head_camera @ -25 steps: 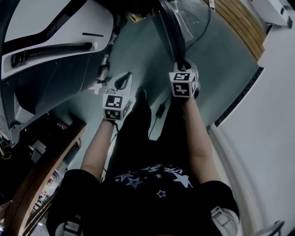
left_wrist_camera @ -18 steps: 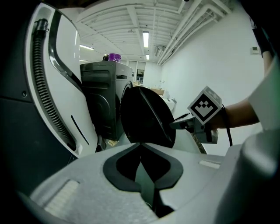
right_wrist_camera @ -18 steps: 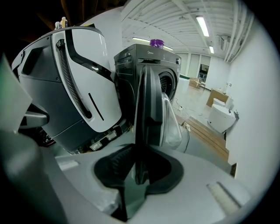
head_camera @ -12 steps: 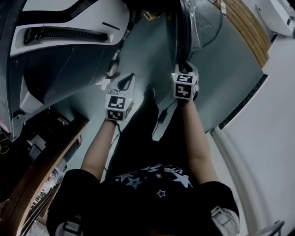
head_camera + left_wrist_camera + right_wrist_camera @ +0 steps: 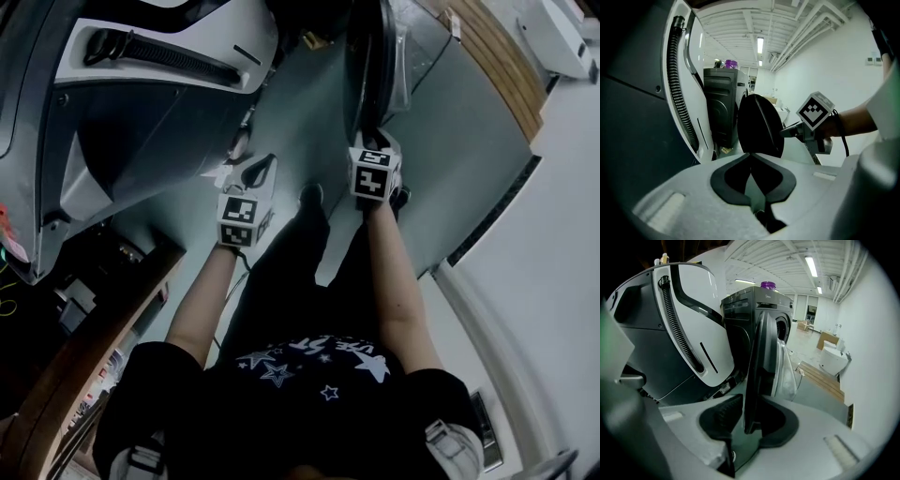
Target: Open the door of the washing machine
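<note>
The dark washing machine (image 5: 757, 305) stands ahead with its round door (image 5: 759, 357) swung out edge-on toward me. My right gripper (image 5: 753, 399) has that door's rim between its jaws, which have just been opening; the pads stand slightly off it. From the head view the right gripper (image 5: 368, 131) sits at the lower rim of the door (image 5: 373, 56). My left gripper (image 5: 253, 173) hangs over the teal floor to the left, shut and empty. In the left gripper view the pads meet at my left gripper (image 5: 750, 159), with the door (image 5: 757, 124) and right gripper (image 5: 813, 126) beyond.
A large white and grey machine (image 5: 159, 84) with a black ribbed hose (image 5: 679, 329) stands close on the left. A wooden platform (image 5: 497, 56) lies at the back right, and a white ledge (image 5: 525, 281) runs along the right. A wooden shelf (image 5: 84, 347) is at the lower left.
In the head view the white machine and the door's rim have slid rightward and nearer. The right gripper has stayed at the rim, and the left gripper still hangs beside it.
</note>
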### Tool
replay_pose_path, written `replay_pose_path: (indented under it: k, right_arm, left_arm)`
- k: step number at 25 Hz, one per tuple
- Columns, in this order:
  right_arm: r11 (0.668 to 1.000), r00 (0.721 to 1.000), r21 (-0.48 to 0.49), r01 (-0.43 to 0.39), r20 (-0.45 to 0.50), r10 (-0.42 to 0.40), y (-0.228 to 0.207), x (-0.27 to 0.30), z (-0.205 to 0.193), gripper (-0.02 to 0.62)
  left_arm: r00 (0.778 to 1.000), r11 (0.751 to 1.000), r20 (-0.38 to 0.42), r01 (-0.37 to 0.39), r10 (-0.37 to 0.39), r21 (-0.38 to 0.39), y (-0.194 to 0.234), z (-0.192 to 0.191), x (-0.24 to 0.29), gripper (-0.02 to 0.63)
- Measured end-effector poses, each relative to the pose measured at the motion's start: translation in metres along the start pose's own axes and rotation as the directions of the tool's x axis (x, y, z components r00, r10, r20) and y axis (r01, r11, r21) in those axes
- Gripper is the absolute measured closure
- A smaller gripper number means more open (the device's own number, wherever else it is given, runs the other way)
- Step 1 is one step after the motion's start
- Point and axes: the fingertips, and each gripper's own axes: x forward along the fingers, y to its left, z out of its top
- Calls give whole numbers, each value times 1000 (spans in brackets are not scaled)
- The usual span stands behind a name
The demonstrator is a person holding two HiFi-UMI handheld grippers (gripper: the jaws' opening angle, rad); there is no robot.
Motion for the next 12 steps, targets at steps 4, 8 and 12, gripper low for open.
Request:
replay_pose_path:
  k: [4,8,12]
  right_arm:
    - [1000,1000,5,16,2,-16,0,-25,5,489]
    - [1000,999,-9,29,15,-29,-5,-55,8,489]
    - [999,997,19,47,56,-48,-17,-88,21,519]
  left_arm:
    - [999,999,7,31,-31,23,-1,9,-5,595]
    - [998,998,38,45,-47,35,-12,33,-13,595]
    - [995,998,82,61,-63,35,-28,61,-23,595]
